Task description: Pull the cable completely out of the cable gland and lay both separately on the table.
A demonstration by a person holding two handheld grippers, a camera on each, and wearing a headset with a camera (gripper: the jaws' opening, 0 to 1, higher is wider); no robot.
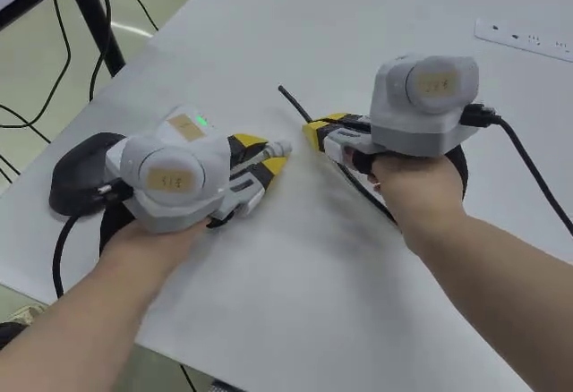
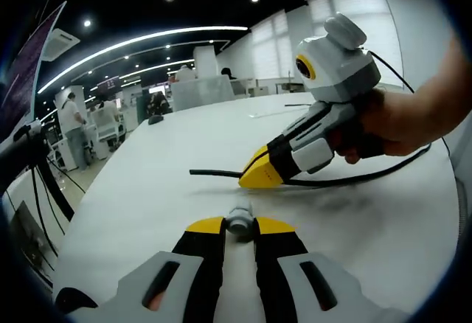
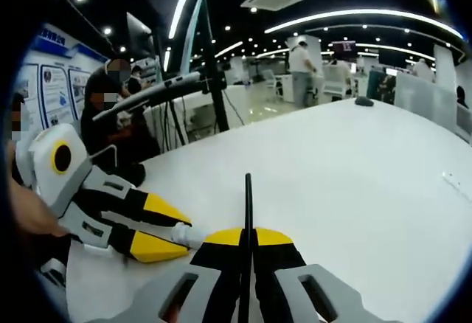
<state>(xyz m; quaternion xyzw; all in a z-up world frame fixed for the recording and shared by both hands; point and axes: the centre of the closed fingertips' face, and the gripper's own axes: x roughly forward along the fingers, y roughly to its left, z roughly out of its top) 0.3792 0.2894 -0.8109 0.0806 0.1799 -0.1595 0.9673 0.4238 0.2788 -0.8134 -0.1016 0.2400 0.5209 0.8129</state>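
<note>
Cable (image 1: 291, 101) looks fully out of gland (image 2: 240, 220): right gripper (image 1: 315, 132) pinches cable, left gripper (image 1: 273, 153) clamps gland, both apart, low over table (image 1: 358, 249); laying down & release left, imo.

Thin black cable (image 1: 291, 101) and small grey gland (image 1: 279, 149) are apart, each pinched between separate jaws.

Black cable (image 3: 247, 198); gland (image 2: 240, 216) pale grey, perhaps white; white table (image 1: 358, 16); left tool (image 2: 239, 225), right tool (image 3: 247, 236): yellow-black tips.
</note>
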